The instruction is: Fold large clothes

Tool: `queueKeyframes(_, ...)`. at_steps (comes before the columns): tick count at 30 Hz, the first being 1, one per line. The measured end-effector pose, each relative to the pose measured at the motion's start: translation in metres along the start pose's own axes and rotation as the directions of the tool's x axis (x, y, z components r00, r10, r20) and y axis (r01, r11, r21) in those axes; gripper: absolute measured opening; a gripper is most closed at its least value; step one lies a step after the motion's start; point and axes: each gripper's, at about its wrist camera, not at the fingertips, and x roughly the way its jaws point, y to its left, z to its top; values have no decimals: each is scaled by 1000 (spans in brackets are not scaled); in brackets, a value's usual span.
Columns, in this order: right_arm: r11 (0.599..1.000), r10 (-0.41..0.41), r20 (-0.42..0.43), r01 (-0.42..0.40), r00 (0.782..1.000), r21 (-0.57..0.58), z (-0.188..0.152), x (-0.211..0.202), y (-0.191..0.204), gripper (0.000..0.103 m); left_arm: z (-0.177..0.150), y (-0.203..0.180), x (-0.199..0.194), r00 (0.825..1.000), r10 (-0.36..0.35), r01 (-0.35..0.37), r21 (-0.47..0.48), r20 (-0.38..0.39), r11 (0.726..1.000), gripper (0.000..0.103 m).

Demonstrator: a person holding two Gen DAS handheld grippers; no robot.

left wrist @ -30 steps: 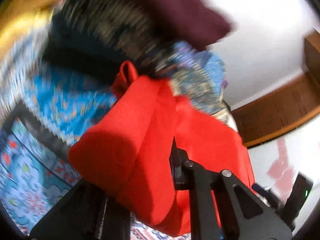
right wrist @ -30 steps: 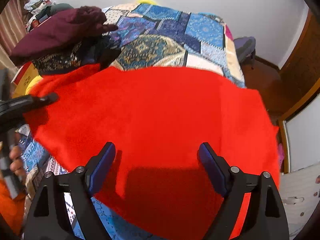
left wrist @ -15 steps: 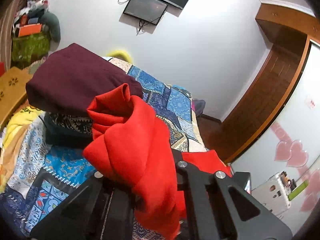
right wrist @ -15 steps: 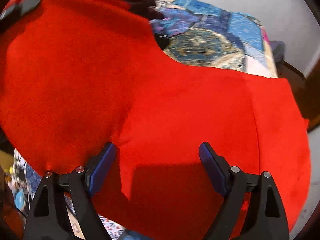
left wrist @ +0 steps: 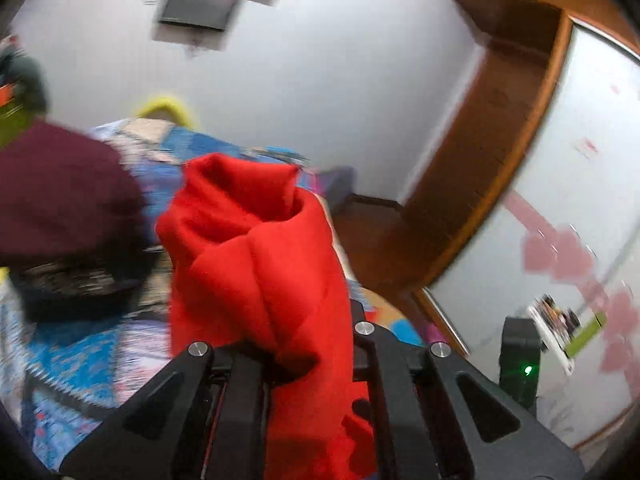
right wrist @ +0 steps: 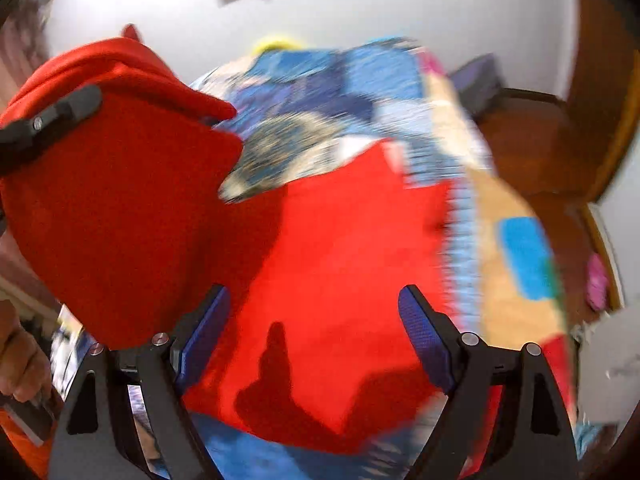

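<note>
A large red garment [right wrist: 332, 264] lies partly spread on the patchwork bedspread [right wrist: 320, 92]. My left gripper [left wrist: 296, 344] is shut on a bunched edge of the red garment [left wrist: 256, 256] and holds it lifted above the bed. In the right wrist view that raised part hangs at the left, with the left gripper's finger [right wrist: 52, 120] across it. My right gripper [right wrist: 312, 320] hovers open over the flat part of the garment, with nothing between its blue pads [right wrist: 424, 340].
A maroon garment [left wrist: 60, 192] sits on a dark patterned pile at the bed's left. A yellow pillow [left wrist: 168, 108] lies at the far end by the white wall. A wooden door frame [left wrist: 492, 152] and floor are at the right. A hand [right wrist: 20, 360] shows at lower left.
The left gripper has risen with the red cloth and rolled upright, so the wall and screen now fill its view. The lifted cloth has swung left in the right wrist view, uncovering the bedspread.
</note>
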Motion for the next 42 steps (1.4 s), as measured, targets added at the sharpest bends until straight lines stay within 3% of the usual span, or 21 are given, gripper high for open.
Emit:
queueKeyframes(3, 996, -72, 31, 70, 997, 61, -4, -22, -34, 84, -10, -45, 35, 994, -80, 85, 58, -81, 995, 4)
queueKeyframes(5, 988, -120, 32, 116, 992, 107, -11, -36, -60, 84, -28, -64, 67, 977, -107, 122, 71, -187, 990, 4)
queueKeyframes(8, 976, -163, 19, 159, 986, 148, -20, -45, -82, 84, -60, -79, 105, 933, -114, 148, 73, -342, 986, 4)
queueKeyframes(9, 973, -172, 14, 168, 985, 155, -22, -46, -87, 84, -76, -80, 118, 906, -125, 165, 65, -405, 984, 4)
queueKeyframes(11, 970, -184, 10, 180, 983, 162, -26, -52, -93, 84, -95, -81, 128, 873, -132, 174, 48, -470, 984, 10)
queueKeyframes(15, 971, -189, 18, 184, 982, 155, -24, -54, -92, 84, -102, -82, 122, 841, -145, 203, 55, -521, 978, 21)
queueKeyframes(16, 972, -187, 25, 181, 982, 151, -22, -56, -90, 84, -100, -82, 116, 838, -145, 211, 66, -526, 975, 31)
queueKeyframes(17, 973, -182, 34, 175, 983, 147, -20, -58, -88, 84, -97, -82, 107, 838, -144, 217, 80, -526, 973, 43)
queueKeyframes(18, 975, -174, 45, 166, 984, 145, -18, -60, -88, 83, -93, -81, 100, 843, -136, 216, 97, -521, 971, 46)
queueKeyframes(20, 980, -150, 69, 138, 986, 145, -18, -66, -84, 83, -85, -83, 87, 872, -120, 209, 139, -474, 968, 49)
queueKeyframes(23, 986, -113, 87, 102, 990, 130, -15, -67, -74, 83, -66, -75, 55, 930, -74, 158, 211, -359, 965, 58)
queueKeyframes(26, 992, -96, 105, 86, 990, 90, -5, -66, -57, 83, -50, -60, 35, 962, -21, 94, 257, -272, 962, 63)
queueKeyframes(28, 995, -84, 118, 78, 989, 55, 2, -63, -43, 83, -44, -48, 29, 971, 34, 39, 296, -237, 954, 69)
queueKeyframes(31, 997, -77, 128, 75, 989, 13, 10, -54, -24, 84, -43, -31, 28, 968, 113, -33, 337, -223, 941, 70)
queueKeyframes(35, 997, -76, 97, 78, 992, -26, 16, -32, -9, 83, -55, -1, 42, 940, 167, -60, 336, -299, 940, 70)
queueKeyframes(40, 992, -119, 14, 119, 993, -33, 6, -6, -14, 83, -89, 18, 62, 896, 154, -23, 303, -417, 953, 70)
queueKeyframes(42, 991, -133, -38, 132, 990, -14, -7, 4, -27, 83, -100, 21, 66, 888, 146, -12, 297, -435, 955, 72)
